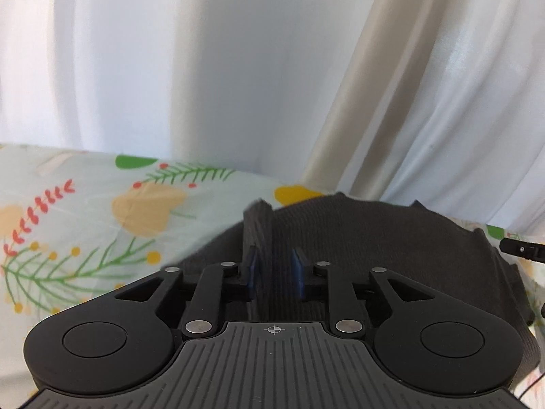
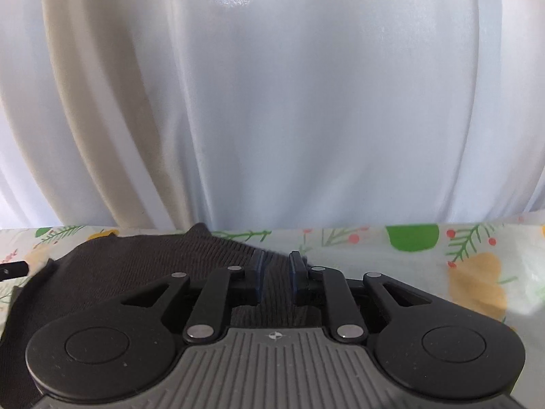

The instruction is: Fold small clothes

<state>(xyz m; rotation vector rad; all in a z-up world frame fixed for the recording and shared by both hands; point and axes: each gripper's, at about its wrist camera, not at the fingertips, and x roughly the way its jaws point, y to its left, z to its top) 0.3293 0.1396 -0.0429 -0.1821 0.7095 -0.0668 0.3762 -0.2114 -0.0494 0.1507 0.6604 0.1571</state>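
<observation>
A dark ribbed garment point(image 1: 374, 238) lies on the floral cloth, its far edge close to the curtain. In the left wrist view my left gripper point(image 1: 275, 259) stands open over its left part. A raised fold of the fabric point(image 1: 258, 225) leans against the left blue pad, and the other pad stands clear of it. In the right wrist view my right gripper point(image 2: 276, 266) is open over the right end of the garment point(image 2: 136, 259), with fabric showing in the gap between the pads. A fingertip of the other gripper shows at each view's edge.
A pale tablecloth point(image 1: 85, 211) printed with leaves, berries and yellow shapes covers the surface and extends right of the garment point(image 2: 460, 272). White and cream curtains point(image 2: 272, 102) hang just behind the far edge.
</observation>
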